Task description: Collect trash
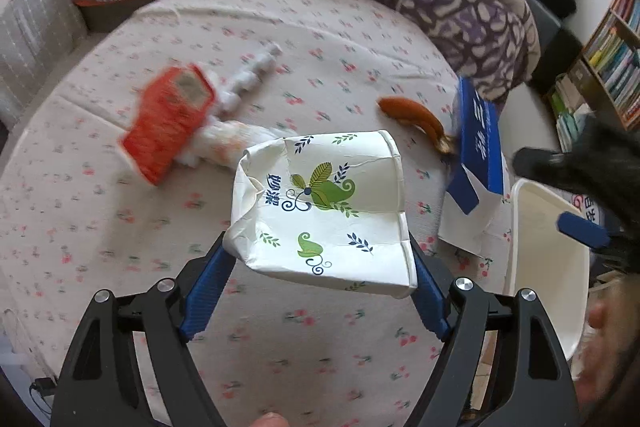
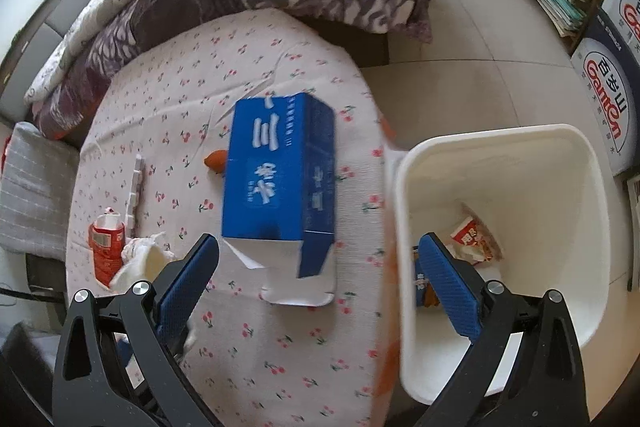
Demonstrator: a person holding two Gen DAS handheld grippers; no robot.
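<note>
The left gripper (image 1: 320, 247) is gripping a crumpled paper cup (image 1: 320, 211) — leaf print, blue Chinese characters — above the cherry-print bed sheet (image 1: 120, 247). The right gripper (image 2: 320, 267) is hanging with its jaws apart and empty, near the blue carton (image 2: 280, 171). Right of it, the white bin (image 2: 520, 163) is sitting by "Ganten" boxes (image 2: 608, 99).

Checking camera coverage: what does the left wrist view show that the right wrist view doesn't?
Left wrist only: the crushed white paper cup with green leaf print clamped between the left gripper fingers. Right wrist only: the inside of the white plastic bin, holding a red-and-white wrapper. Both: blue cardboard box, red snack packet, floral bedsheet.
</note>
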